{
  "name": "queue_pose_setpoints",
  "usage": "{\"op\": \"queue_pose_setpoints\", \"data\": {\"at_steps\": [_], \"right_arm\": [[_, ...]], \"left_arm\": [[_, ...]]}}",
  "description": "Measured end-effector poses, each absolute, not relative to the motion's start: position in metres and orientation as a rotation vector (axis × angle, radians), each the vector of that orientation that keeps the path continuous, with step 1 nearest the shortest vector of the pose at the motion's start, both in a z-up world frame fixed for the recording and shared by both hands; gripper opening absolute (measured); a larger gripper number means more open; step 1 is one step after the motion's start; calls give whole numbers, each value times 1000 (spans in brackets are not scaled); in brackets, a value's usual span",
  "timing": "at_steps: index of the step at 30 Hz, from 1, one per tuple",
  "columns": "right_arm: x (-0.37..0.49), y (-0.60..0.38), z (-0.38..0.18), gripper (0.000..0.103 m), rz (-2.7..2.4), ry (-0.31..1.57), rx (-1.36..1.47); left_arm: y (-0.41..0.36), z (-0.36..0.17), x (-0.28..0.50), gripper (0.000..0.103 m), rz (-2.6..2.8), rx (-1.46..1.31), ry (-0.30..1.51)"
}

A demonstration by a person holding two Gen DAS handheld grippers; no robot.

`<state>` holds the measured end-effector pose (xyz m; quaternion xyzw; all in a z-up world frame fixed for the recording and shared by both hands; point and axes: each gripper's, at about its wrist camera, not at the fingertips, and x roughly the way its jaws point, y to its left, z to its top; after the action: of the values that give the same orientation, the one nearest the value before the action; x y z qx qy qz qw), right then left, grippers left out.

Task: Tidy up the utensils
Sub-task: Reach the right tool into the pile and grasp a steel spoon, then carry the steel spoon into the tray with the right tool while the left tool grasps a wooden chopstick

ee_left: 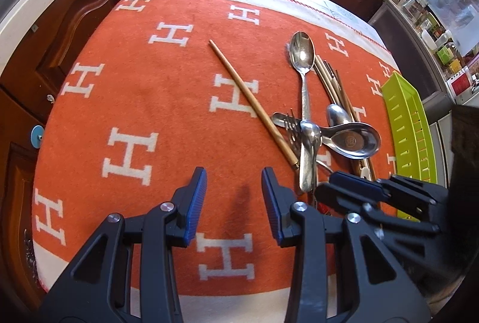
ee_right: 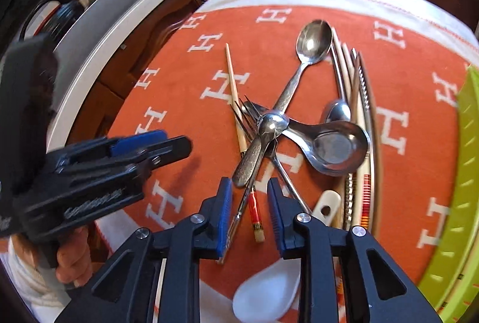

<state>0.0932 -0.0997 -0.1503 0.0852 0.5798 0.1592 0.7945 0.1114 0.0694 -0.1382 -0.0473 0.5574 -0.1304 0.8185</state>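
While cutlery pile [ee_left: 323, 125] sits | orange H-blanket [ee_left: 143, 101] | dark wood cabinets [ee_left: 74, 23]

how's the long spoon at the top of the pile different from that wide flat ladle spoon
The long spoon has a narrow oval bowl and slim handle; the ladle spoon has a broad, shallow bowl with a stamped mark. The long spoon's bowl points away from the grippers; the ladle spoon's lies toward the green tray. Both are shiny metal.
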Motion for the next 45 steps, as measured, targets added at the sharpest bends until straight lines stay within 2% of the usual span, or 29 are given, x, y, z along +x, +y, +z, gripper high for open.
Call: {"op": "queue_pose_setpoints", "data": {"at_steps": [6,11,13,28,37,45], "right_arm": [[110,-109,-171,12,343,1277,299],[116,-108,-177,10,368,1270,353],[116,-110,-177,4,363,1258,370],[97,-131,-149,2,270,1176,341],[78,-162,-104,2,267,1077,405],[56,-202,-65,1,220,1004,460]], "left_arm": [[77,-140,109,35,-276,-115,1189],[78,-141,109,35,-281,-117,1191],[78,-141,110,35,-282,-118,1192],[70,-146,121,35,-306,-129,1206],[71,-158,174,35,-265,-274,1236],[35,-164,192,34,-193,-175,1243]]}}
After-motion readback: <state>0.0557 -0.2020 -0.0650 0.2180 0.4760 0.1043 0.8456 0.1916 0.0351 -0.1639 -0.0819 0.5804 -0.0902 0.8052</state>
